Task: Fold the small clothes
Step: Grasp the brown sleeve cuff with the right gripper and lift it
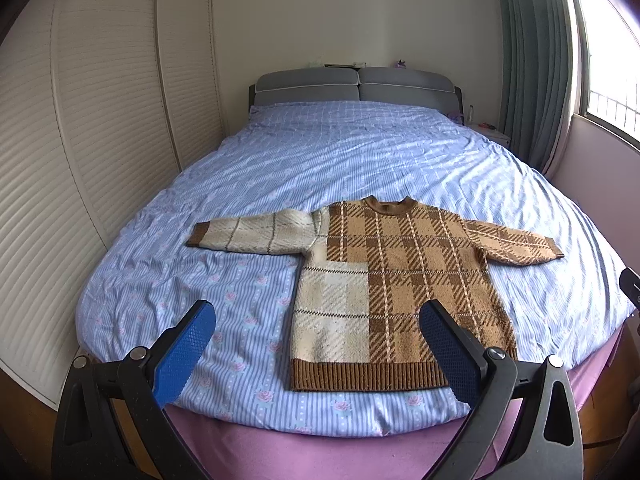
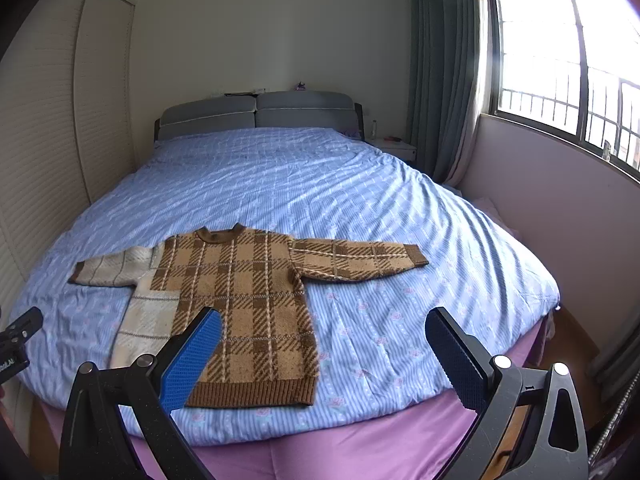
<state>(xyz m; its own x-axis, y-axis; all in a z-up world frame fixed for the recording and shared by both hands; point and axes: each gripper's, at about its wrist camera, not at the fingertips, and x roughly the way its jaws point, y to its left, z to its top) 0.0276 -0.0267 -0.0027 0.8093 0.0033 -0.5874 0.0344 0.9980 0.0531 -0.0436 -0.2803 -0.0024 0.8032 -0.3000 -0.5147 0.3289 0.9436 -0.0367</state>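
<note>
Spread flat, sleeves out, on the blue striped floral bed cover: brown-and-cream plaid knit sweater, ahead of left tongs and right tongs, both released, gaping, above the near hem.

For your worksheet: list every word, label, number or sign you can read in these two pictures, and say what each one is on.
"LAI", the end of a cut-off white print, on the left gripper at the edge of the right wrist view; its start is out of frame.
Sweater: no readable text.
Items on the headboard: too small to read.
</note>
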